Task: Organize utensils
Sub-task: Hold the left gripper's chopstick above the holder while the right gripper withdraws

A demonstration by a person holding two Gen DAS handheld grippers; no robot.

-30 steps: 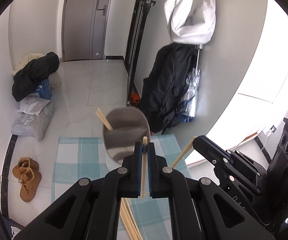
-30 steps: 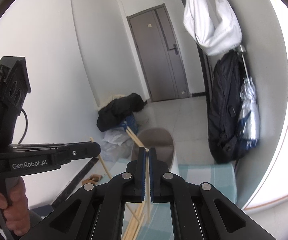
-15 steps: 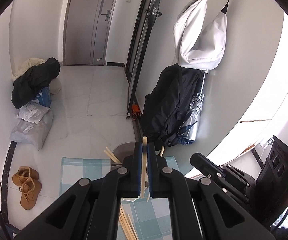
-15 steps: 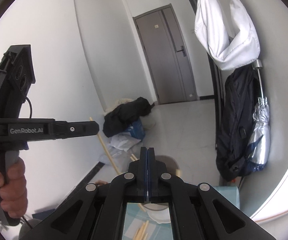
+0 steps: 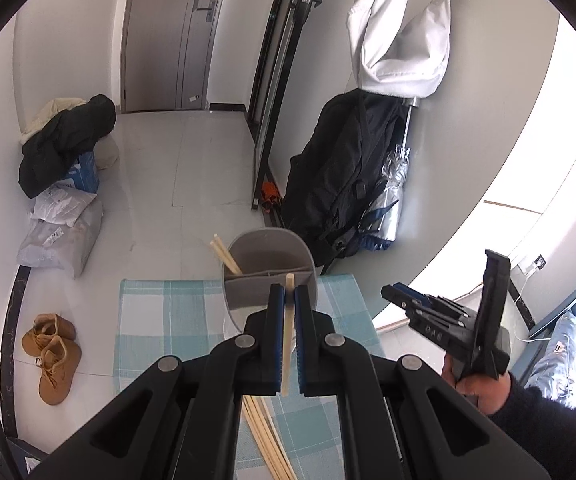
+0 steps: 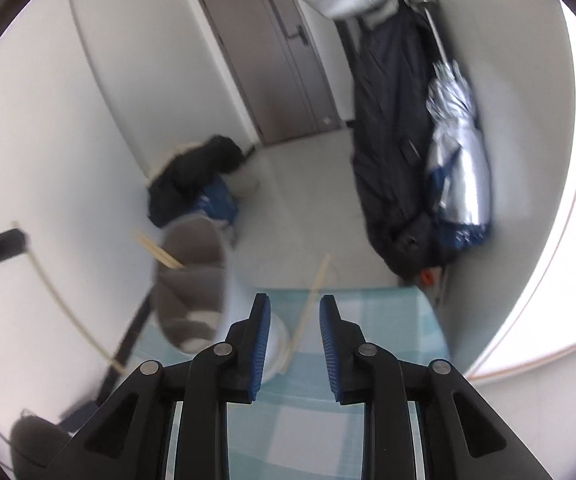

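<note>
While left claw pinches slim wooden chopstick, right claw just parted, empty; grey oval holder near.

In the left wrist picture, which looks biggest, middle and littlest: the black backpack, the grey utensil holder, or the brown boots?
Largest to smallest as they look:
1. black backpack
2. grey utensil holder
3. brown boots
The holder stands nearer the camera, so its true size against the boots is unsure.

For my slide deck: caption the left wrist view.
Left claw shut on one chopstick above the grey divided holder on a checked cloth.
</note>
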